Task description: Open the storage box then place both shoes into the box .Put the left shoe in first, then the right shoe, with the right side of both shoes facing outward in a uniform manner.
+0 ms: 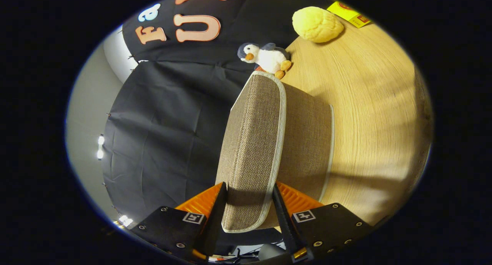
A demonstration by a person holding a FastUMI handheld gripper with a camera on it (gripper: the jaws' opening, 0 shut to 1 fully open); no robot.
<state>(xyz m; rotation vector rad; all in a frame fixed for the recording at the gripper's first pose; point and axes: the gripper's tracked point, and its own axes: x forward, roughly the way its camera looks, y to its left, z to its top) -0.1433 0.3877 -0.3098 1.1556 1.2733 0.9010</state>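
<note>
The wooden table point(365, 115) takes up the far side of the scene, tilted in the gripper view because the gripper is rolled on its side. On it stands the storage box point(307, 142), woven in brown fabric with pale trim. Its lid point(251, 142) is lifted edge-on, swung up away from the box body, so the first step of the task, opening the box, looks to be under way. The shoes are yet to go in.

The gripper point(249, 203) holds the near edge of that lid: the two black fingers point(215, 215) sit on either side of the padded flap, and both appear to press on it, clenched around its thickness. Gripping the rim this way likely gives leverage to fold the lid right back.

Beyond the box, near the table's far edge, lies a round yellow cushion point(317, 24), with a yellow card point(349, 13) just behind it. Closer, touching the top corner of the lid from this angle, sits a small toy penguin point(265, 57). These sit well away from the fingers and should not hinder the swing.
</note>
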